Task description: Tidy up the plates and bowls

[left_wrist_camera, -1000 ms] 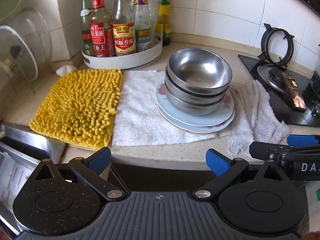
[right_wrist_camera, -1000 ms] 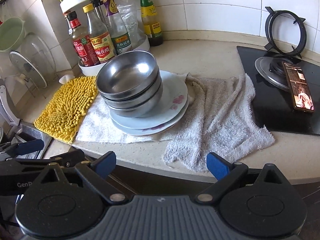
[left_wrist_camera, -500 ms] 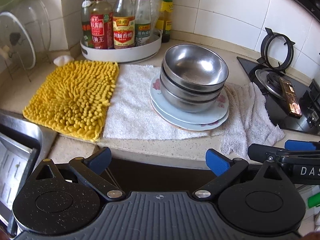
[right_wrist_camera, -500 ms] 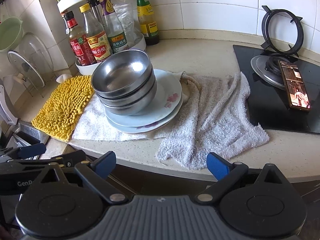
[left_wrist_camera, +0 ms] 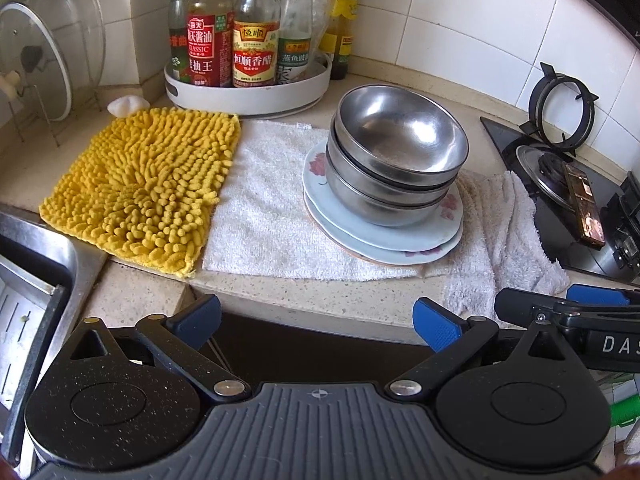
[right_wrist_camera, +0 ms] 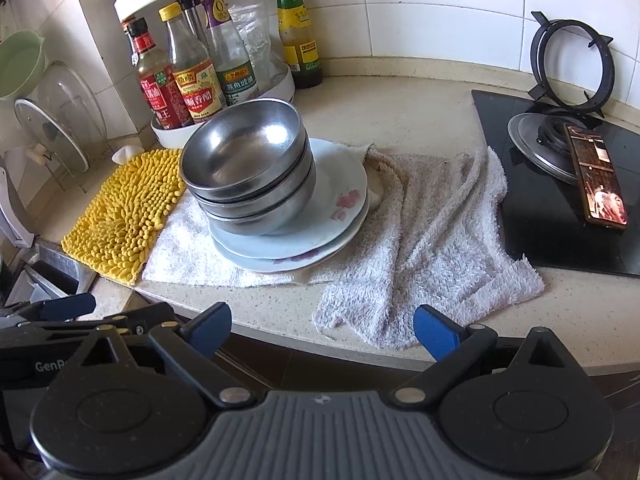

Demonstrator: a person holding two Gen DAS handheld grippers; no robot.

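Three nested steel bowls (left_wrist_camera: pixel 396 156) (right_wrist_camera: pixel 248 168) stand on a stack of white floral plates (left_wrist_camera: pixel 404 240) (right_wrist_camera: pixel 344 208), which rests on a white towel (left_wrist_camera: pixel 264 204) (right_wrist_camera: pixel 180 252) on the counter. My left gripper (left_wrist_camera: pixel 316 322) hangs open in front of the counter edge, short of the stack, with nothing between its blue pads. My right gripper (right_wrist_camera: pixel 322 330) is also open and empty, just off the counter edge to the right of the stack, over the rumpled end of the towel (right_wrist_camera: pixel 432 240). The right gripper's fingers (left_wrist_camera: pixel 568 304) show at the left view's right edge.
A yellow chenille mat (left_wrist_camera: pixel 144 184) lies left of the towel. Behind stand a white turntable of sauce bottles (left_wrist_camera: pixel 248 80), a glass lid on a rack (left_wrist_camera: pixel 44 60) and a green bowl (right_wrist_camera: pixel 18 64). A sink (left_wrist_camera: pixel 36 264) is at left. A hob (right_wrist_camera: pixel 552 184) with a phone (right_wrist_camera: pixel 596 180) is at right.
Both grippers have drawn back from the counter and shifted slightly, so the stack looks a little farther and the view tilts. The bowls and plates have not moved. Both grippers stay open.
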